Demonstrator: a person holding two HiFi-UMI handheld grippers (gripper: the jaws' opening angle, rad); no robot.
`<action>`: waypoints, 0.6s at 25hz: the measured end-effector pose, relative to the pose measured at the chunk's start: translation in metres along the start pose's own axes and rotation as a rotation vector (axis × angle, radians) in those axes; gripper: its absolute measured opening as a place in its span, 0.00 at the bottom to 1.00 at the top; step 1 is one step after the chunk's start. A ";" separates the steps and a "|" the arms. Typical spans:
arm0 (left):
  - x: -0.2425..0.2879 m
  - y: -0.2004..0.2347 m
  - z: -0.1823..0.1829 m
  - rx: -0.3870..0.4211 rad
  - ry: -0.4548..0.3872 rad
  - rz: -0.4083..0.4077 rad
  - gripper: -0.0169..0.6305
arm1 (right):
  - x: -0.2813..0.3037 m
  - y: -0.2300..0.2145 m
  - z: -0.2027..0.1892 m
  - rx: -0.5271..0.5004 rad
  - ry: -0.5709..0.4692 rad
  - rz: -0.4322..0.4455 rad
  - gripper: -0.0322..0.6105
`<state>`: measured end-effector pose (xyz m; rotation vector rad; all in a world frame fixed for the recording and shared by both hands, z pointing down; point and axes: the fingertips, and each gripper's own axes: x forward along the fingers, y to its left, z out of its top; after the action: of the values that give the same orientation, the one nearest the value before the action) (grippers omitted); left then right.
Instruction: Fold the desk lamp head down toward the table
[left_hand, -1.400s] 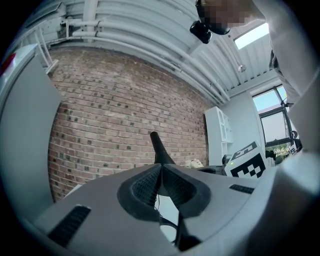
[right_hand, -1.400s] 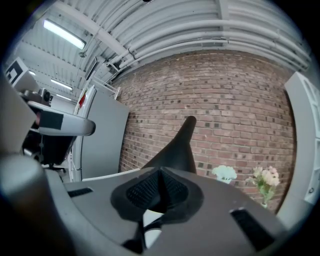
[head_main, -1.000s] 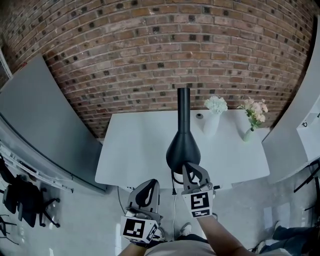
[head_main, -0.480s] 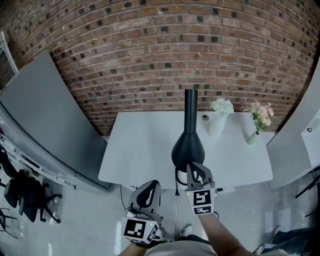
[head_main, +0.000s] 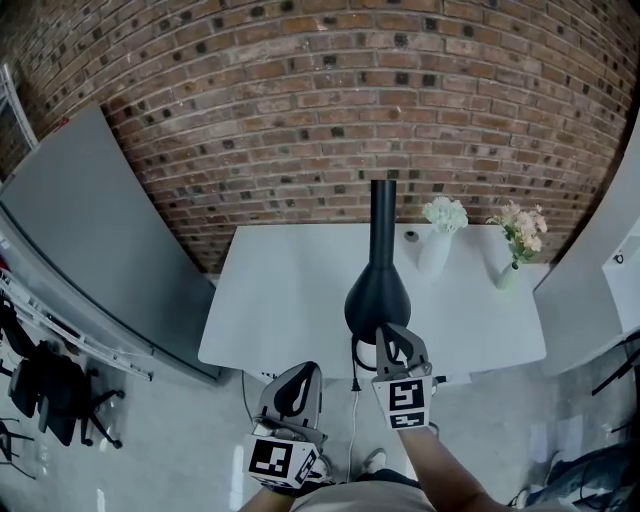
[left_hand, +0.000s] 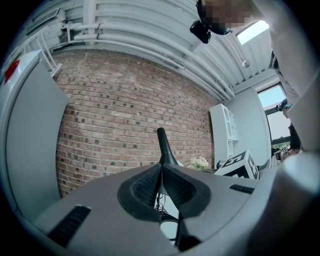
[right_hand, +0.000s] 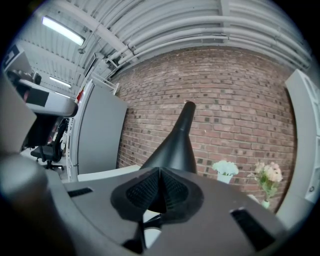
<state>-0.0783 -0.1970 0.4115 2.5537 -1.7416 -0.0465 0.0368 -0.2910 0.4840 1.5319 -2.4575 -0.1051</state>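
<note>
A black desk lamp (head_main: 377, 292) stands near the front edge of the white table (head_main: 280, 300), wide at the bottom and tapering to a thin tip (head_main: 382, 205) that points up. The right gripper view shows this lamp (right_hand: 175, 145) close ahead, and in the left gripper view the lamp (left_hand: 164, 147) is farther off. My right gripper (head_main: 390, 336) is shut and empty, its tips just in front of the lamp's wide lower part. My left gripper (head_main: 297, 372) hangs lower left, off the table's front edge, also shut and empty.
A white vase of white flowers (head_main: 437, 240) and a small vase of pink flowers (head_main: 512, 255) stand at the table's back right. A black cable (head_main: 352, 378) hangs off the front edge. A grey partition (head_main: 90, 230) stands left, with a brick wall (head_main: 300, 120) behind.
The head view has shifted slightly, so the table and lamp sit a little further right and lower. Both grippers keep their places relative to the lamp and stay shut.
</note>
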 end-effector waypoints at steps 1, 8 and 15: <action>-0.001 0.000 -0.001 -0.002 -0.001 -0.005 0.05 | -0.002 0.000 0.003 0.001 -0.006 -0.005 0.08; -0.011 -0.005 -0.002 -0.019 -0.025 -0.071 0.05 | -0.031 0.016 0.018 0.006 -0.028 -0.035 0.08; -0.037 -0.007 -0.002 -0.038 -0.050 -0.158 0.05 | -0.070 0.045 0.034 0.020 -0.039 -0.092 0.08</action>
<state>-0.0850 -0.1600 0.4126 2.6789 -1.5350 -0.1488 0.0185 -0.2112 0.4480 1.6673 -2.4240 -0.1283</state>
